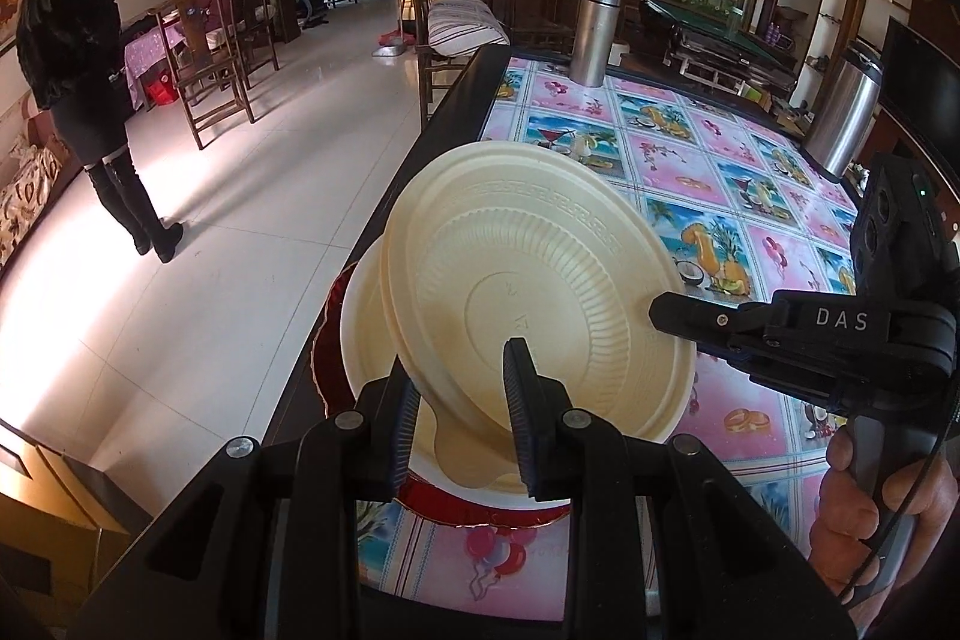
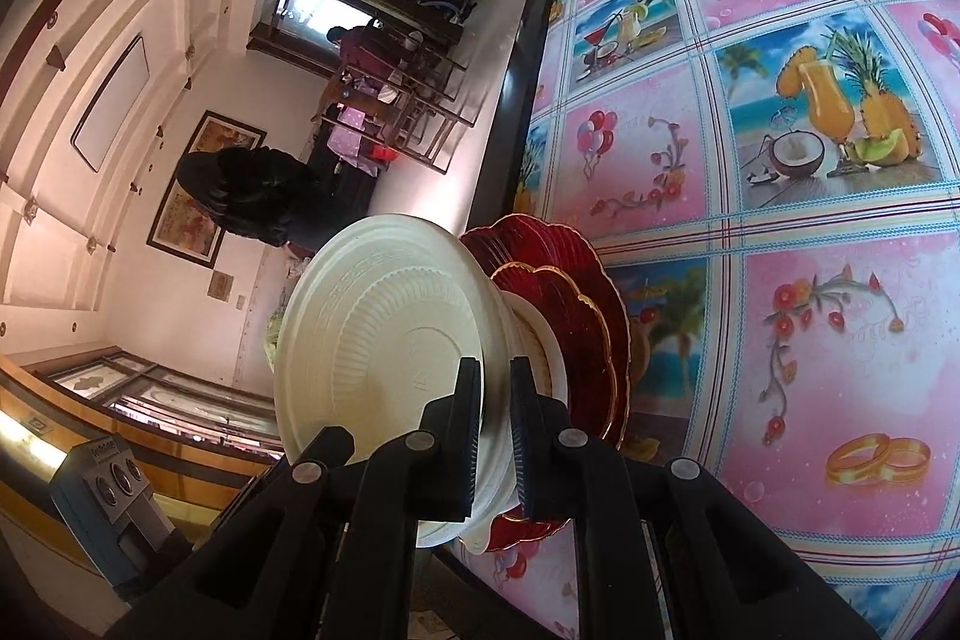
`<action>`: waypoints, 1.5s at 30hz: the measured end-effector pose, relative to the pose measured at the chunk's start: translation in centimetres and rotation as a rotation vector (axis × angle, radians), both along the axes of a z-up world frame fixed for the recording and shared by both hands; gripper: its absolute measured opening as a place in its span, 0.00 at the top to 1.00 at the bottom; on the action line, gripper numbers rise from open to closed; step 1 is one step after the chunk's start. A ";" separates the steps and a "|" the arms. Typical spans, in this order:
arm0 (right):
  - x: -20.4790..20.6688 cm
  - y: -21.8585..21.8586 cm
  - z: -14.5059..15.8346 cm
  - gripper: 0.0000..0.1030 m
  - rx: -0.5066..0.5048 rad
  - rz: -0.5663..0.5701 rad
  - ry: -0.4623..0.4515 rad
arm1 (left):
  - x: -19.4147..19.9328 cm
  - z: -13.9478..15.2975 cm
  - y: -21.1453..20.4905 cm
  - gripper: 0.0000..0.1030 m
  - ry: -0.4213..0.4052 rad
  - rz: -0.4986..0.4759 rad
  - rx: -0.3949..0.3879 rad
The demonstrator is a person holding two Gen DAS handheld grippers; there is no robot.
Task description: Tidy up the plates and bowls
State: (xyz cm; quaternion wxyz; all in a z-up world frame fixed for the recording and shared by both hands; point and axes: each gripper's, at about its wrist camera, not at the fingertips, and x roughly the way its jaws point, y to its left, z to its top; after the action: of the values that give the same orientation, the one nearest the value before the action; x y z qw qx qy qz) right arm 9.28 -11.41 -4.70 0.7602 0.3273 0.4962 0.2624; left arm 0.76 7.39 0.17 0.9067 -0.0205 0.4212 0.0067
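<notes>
Two grippers at cream bowl (image 1: 528, 280), inverted, tilted above red plate (image 2: 600, 334) stack. Right gripper (image 2: 495, 436) clamped on rim for stacking; left gripper (image 1: 461, 424) half-open, straddling rim, contact unclear.

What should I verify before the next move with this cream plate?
1. Right tongs gripping the cream plate: ok, shut on its rim.
2. Left tongs gripping too: not ok, they straddle the rim with the jaws apart.
3. Plate level: not ok, it is steeply tilted, with its underside towards the left camera.
4. Landing stack in place: ok, the white plate sits on the red plate, though near the edge of the table.
5. Single plate held, not two nested: cannot tell.
</notes>
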 end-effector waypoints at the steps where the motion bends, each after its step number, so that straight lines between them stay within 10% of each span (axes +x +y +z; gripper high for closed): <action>1: 0.0 0.1 0.0 0.90 -0.004 0.000 0.000 | 0.0 -0.1 0.0 0.76 0.004 0.000 0.000; 30: -0.7 2.0 1.4 0.86 -0.091 0.036 -0.052 | -0.3 -0.1 2.0 0.74 0.051 -0.003 -0.055; 45: -1.8 1.4 2.2 0.86 -0.114 0.023 -0.090 | -2.0 1.5 0.7 0.57 0.008 0.011 0.152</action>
State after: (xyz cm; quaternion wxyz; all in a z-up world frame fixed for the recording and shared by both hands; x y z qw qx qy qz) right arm 7.44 -10.00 -2.52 0.7961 0.2657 0.4792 0.2569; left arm -1.28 8.11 1.72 0.9039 0.0460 0.4229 0.0438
